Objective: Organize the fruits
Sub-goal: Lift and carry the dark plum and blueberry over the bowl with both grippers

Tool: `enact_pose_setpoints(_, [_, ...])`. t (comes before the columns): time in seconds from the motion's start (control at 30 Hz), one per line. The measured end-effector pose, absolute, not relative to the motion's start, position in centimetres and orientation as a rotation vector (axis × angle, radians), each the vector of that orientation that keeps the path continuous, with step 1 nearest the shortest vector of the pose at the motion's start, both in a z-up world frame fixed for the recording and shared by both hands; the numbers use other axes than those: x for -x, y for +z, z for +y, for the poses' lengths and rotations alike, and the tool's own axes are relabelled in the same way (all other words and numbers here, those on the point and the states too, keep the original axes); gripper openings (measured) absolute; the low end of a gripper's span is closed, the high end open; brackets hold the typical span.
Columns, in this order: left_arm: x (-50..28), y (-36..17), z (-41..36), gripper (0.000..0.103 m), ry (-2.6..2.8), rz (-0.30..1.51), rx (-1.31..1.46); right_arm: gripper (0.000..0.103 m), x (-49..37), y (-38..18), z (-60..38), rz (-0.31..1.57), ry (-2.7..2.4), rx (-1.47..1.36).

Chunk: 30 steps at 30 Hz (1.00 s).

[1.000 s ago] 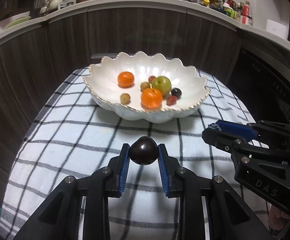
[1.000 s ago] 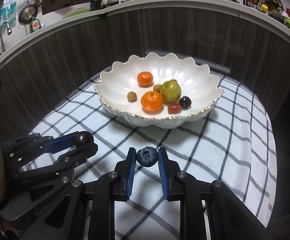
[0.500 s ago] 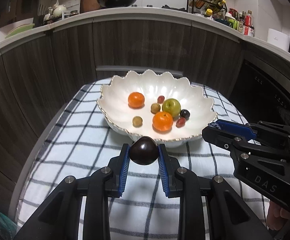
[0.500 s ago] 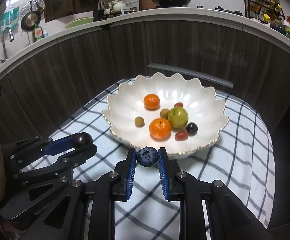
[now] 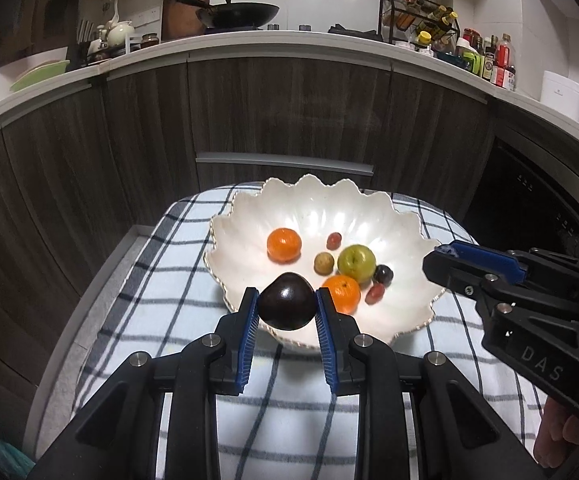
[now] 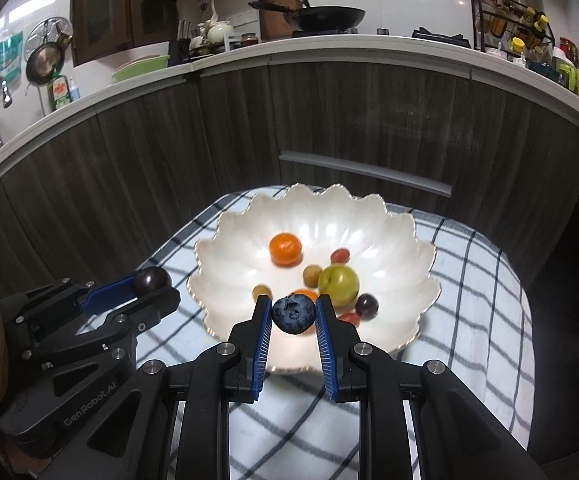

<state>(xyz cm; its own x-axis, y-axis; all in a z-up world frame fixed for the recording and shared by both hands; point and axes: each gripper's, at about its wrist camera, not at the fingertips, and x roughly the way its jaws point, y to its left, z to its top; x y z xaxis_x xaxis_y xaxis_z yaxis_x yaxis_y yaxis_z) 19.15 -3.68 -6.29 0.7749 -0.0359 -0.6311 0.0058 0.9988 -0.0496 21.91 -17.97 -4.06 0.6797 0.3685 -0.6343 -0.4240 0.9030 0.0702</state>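
Observation:
My left gripper (image 5: 287,307) is shut on a dark brown-purple fruit (image 5: 286,305) and holds it above the near rim of a white scalloped bowl (image 5: 245,216). My right gripper (image 6: 292,314) is shut on a blueberry (image 6: 293,313), also raised over the bowl's (image 6: 417,240) near side. The bowl holds two tangerines (image 5: 284,244), a green apple (image 5: 356,262) and several small grapes. The left gripper also shows in the right wrist view (image 6: 149,284), and the right gripper in the left wrist view (image 5: 445,258).
The bowl sits on a blue-and-white checked cloth (image 5: 161,280) over a small table. Dark wood cabinets (image 5: 289,120) stand close behind it. A counter (image 5: 289,44) above carries a wok, bottles and dishes.
Both grippers have risen and tilted up with their fruits, so the bowl sits lower in each view and more of the kitchen shows. Both grips are unchanged.

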Motion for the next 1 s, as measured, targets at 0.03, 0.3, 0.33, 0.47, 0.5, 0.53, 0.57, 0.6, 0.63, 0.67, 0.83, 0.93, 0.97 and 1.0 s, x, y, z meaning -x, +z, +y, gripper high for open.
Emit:
enact_pose_setpoints(0.03, [-19.4, -6.2, -3.6, 0.028, -0.02, 0.682, 0.046, 0.024, -22.2, -3.9, -17.9, 0.692, 0.438, 0.085])
enact_pose_setpoints(0.3, [-22.6, -5.6, -2.8, 0.029, -0.008, 0.688, 0.035, 0.024, -24.5, -3.3, -17.8, 0.7, 0.385, 0.085])
enact_pose_setpoints(0.33, [-23.0, -5.5, -2.7, 0.029, -0.009, 0.692, 0.035, 0.024, -24.8, -3.3, -17.8, 0.701, 0.381, 0.084])
enact_pose_setpoints(0.47, [-24.4, -5.7, -2.4, 0.029, -0.015, 0.71, 0.035, 0.024, -26.2, -3.3, -17.8, 0.709, 0.363, 0.073])
enact_pose_setpoints(0.5, [-24.7, -5.8, -2.4, 0.029, -0.018, 0.714, 0.035, 0.024, -26.5, -3.3, -17.8, 0.71, 0.36, 0.071])
enact_pose_setpoints(0.53, [-25.3, -5.9, -2.4, 0.029, -0.024, 0.721, 0.032, 0.024, -26.9, -3.2, -17.7, 0.71, 0.355, 0.074])
enact_pose_setpoints(0.57, [-25.6, -6.0, -2.3, 0.029, -0.026, 0.724, 0.03, 0.024, -27.2, -3.2, -17.6, 0.71, 0.351, 0.078])
enact_pose_setpoints(0.6, [-26.0, -6.2, -2.2, 0.029, -0.026, 0.728, 0.03, 0.024, -27.5, -3.2, -17.5, 0.709, 0.347, 0.083])
enact_pose_setpoints(0.63, [-26.4, -6.3, -2.1, 0.029, -0.027, 0.732, 0.032, 0.024, -27.8, -3.2, -17.4, 0.709, 0.345, 0.085])
enact_pose_setpoints(0.67, [-26.8, -6.4, -2.0, 0.029, -0.027, 0.736, 0.034, 0.024, -28.1, -3.2, -17.3, 0.709, 0.34, 0.087])
enact_pose_setpoints(0.83, [-28.7, -7.0, -1.5, 0.029, -0.025, 0.746, 0.036, 0.024, -29.7, -3.7, -17.3, 0.725, 0.309, 0.087])
enact_pose_setpoints(0.93, [-29.8, -7.3, -1.4, 0.029, -0.029, 0.755, 0.037, 0.024, -30.7, -4.0, -17.3, 0.737, 0.291, 0.081])
enact_pose_setpoints(0.97, [-30.2, -7.4, -1.4, 0.029, -0.029, 0.761, 0.037, 0.024, -31.1, -4.2, -17.3, 0.741, 0.284, 0.079])
enact_pose_setpoints(1.0, [-30.5, -7.6, -1.3, 0.029, -0.031, 0.765, 0.038, 0.024, -31.4, -4.3, -17.3, 0.745, 0.278, 0.076])
